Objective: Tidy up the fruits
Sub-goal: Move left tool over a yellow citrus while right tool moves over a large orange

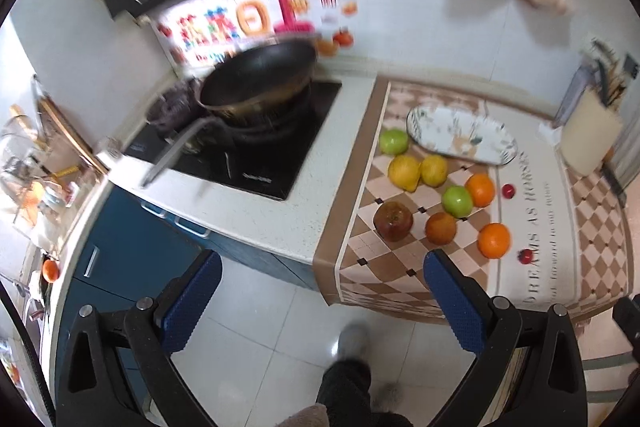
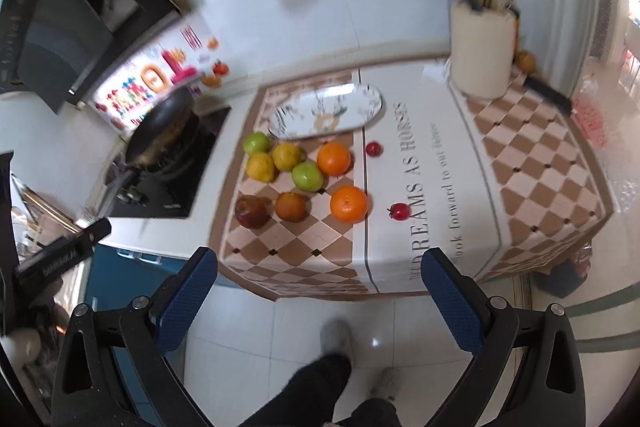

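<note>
Several fruits lie on the checkered tablecloth (image 2: 532,163): two green apples (image 2: 307,176) (image 2: 256,142), two yellow lemons (image 2: 261,166), oranges (image 2: 348,204) (image 2: 334,157), a dull orange (image 2: 291,206), a dark red apple (image 2: 252,211) and two small red fruits (image 2: 399,211). Behind them sits an oval patterned plate (image 2: 360,107), holding nothing. In the left wrist view the same oranges (image 1: 494,240), green apple (image 1: 456,201) and plate (image 1: 492,143) appear. My left gripper (image 1: 322,291) and right gripper (image 2: 318,287) hang open above the floor, short of the table edge.
A black wok (image 1: 260,79) sits on the stove (image 1: 304,131) left of the table. A cream utensil holder (image 2: 482,55) stands at the table's back right. Blue cabinets (image 1: 132,251) lie below the counter. A person's leg and shoe (image 2: 336,343) show on the tiled floor.
</note>
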The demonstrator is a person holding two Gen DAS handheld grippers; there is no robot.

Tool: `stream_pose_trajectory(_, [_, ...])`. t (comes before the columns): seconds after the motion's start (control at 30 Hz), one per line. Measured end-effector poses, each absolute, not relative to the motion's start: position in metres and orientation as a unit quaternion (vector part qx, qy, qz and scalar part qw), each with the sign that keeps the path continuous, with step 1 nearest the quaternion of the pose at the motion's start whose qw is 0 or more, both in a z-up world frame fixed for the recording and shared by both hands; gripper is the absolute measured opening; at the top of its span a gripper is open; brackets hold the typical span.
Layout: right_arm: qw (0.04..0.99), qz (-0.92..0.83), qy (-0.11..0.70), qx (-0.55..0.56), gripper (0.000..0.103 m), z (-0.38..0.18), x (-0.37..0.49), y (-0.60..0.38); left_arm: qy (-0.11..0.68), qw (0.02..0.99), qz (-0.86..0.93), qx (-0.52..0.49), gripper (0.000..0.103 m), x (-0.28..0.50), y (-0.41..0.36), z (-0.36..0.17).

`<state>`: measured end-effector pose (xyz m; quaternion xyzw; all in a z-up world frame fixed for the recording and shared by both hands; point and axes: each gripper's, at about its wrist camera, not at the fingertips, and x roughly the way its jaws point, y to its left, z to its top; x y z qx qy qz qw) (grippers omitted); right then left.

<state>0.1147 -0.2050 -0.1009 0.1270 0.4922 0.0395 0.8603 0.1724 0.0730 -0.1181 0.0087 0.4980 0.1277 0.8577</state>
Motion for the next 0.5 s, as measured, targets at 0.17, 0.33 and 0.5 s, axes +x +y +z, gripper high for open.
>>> stream_pose_trajectory(0.17, [0.828, 0.031, 0.536, 0.161, 0.092, -0.166, 0.191, -0.203, 0.571, 0.817, 0.076, -0.023, 0.102, 0.253, 0.089, -0.177])
stream_pose_trajectory(0.33, [0.797, 0.023, 0.563, 0.216, 0.077, -0.21, 0.265, -0.205, 0.638, 0.763, 0.01, -0.101, 0.082, 0.344, 0.101, -0.237])
stream_pose_trajectory(0.5, [0.775, -0.012, 0.585, 0.238, 0.076, -0.247, 0.33, -0.203, 0.705, 0.687, -0.028, -0.174, 0.078, 0.416, 0.1, -0.309])
